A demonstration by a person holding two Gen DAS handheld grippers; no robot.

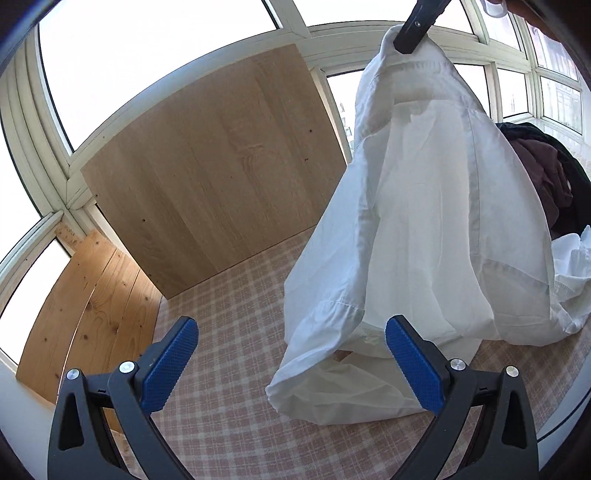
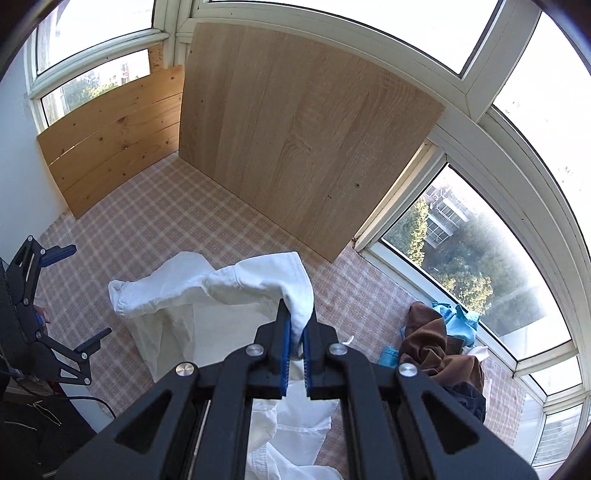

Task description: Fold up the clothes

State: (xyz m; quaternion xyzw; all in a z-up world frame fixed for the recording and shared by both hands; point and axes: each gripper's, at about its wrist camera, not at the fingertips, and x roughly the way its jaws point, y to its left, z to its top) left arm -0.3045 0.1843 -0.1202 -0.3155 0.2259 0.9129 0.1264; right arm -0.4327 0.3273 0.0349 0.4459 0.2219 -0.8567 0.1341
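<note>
A white shirt hangs above the checked tablecloth, lifted by its collar. My right gripper is shut on that collar fabric, and in the left wrist view it appears at the top as a dark tip pinching the shirt. The shirt droops from the jaws to the table, its lower hem and a sleeve resting on the cloth. My left gripper stands open low over the table, just in front of the shirt's hem, with nothing between its blue pads. It also shows at the left edge of the right wrist view as the left gripper.
A pile of other clothes, brown, blue and dark, lies at the right by the window. Light wooden boards stand upright at the back of the table, with a pine panel to the left. More white cloth lies beside the pile.
</note>
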